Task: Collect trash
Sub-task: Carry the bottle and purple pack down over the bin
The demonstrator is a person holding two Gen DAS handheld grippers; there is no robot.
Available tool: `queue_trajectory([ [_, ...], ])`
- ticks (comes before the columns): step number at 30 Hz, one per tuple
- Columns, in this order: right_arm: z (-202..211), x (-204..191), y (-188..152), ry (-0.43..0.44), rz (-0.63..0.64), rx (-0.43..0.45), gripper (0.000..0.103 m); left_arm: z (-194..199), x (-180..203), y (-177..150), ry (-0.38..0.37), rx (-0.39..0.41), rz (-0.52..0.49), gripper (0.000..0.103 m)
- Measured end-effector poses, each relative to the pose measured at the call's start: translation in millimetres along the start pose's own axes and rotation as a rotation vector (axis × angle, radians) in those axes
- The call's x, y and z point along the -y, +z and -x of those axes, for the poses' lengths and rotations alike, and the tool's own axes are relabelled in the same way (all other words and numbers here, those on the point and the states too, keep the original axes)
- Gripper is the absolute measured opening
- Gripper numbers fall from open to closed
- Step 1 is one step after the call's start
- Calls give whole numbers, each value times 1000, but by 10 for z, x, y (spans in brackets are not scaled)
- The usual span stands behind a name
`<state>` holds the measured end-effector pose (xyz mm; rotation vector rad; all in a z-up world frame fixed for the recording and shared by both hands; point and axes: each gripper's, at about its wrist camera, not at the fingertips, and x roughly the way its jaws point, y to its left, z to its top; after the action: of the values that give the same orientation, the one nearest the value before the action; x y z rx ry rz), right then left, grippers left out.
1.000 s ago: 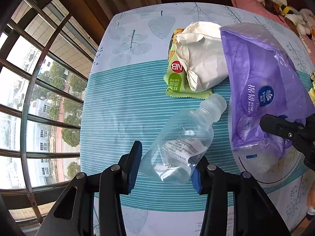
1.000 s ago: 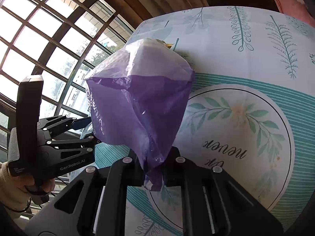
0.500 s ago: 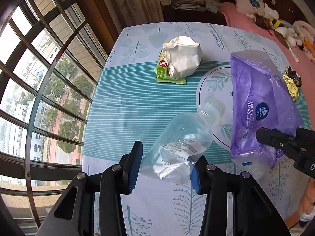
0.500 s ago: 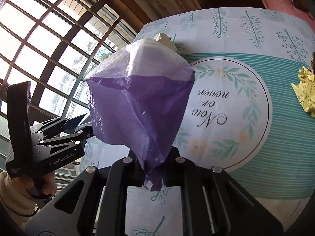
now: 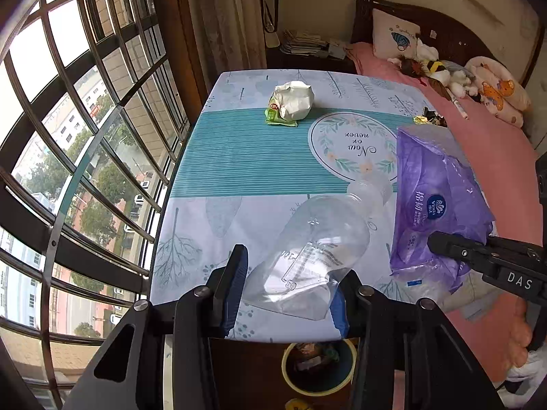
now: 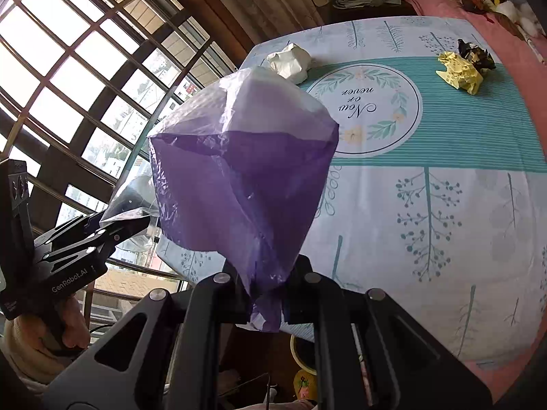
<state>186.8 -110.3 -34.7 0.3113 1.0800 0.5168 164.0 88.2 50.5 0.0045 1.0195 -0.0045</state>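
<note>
Left gripper [image 5: 289, 294] clamping a clear plastic bottle [image 5: 321, 249], right gripper [image 6: 265, 292] pinching a purple tissue wrapper [image 6: 242, 177], both raised above the counter [image 5: 246, 160] edge

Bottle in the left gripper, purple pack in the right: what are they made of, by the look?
Bottle: clear thin plastic, glossy; the tablecloth shows through it, and its base looks dented where the left gripper clamps it.
Purple pack: soft translucent plastic film, probably an emptied tissue wrapper; it crinkles, bunches where the right gripper pinches it, and bears a printed logo.
</note>
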Motion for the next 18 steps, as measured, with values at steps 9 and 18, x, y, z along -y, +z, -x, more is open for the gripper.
queue_trajectory([
  [9,428,-741,-1186,-58,-9,42,9,800,-354,-1189,-90,34,-21,43],
  [18,554,-984,-1944,-150,-25,-33,9,1044,-456,-2088,-162,-27,-34,43],
])
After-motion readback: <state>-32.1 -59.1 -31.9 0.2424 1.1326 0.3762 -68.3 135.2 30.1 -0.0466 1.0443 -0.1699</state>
